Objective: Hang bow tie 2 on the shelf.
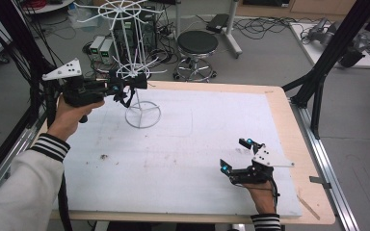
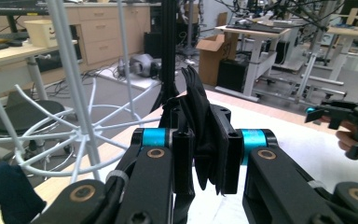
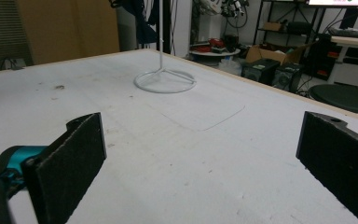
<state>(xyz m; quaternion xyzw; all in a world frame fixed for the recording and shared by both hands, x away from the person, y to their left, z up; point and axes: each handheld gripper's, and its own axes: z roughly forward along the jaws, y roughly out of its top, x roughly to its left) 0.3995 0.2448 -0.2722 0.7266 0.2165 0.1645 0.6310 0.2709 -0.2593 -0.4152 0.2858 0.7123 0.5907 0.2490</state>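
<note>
High view: left gripper (image 1: 134, 83) jaws clenched on black cloth (image 2: 200, 135) beside white wire rack (image 1: 135, 62), counter (image 1: 183, 144) far-left corner; right gripper (image 1: 236, 154) jaws released, near-right edge.

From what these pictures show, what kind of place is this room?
Most likely a robotics lab or workshop: cables sprawl across the floor, a black metal frame stands beside the table, and workbenches with cardboard boxes fill the background.

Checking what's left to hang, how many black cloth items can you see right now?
1: a black cloth item clamped in the left gripper, beside the white wire rack. Something dark blue shows at the left gripper view's edge; others may be hidden.
</note>
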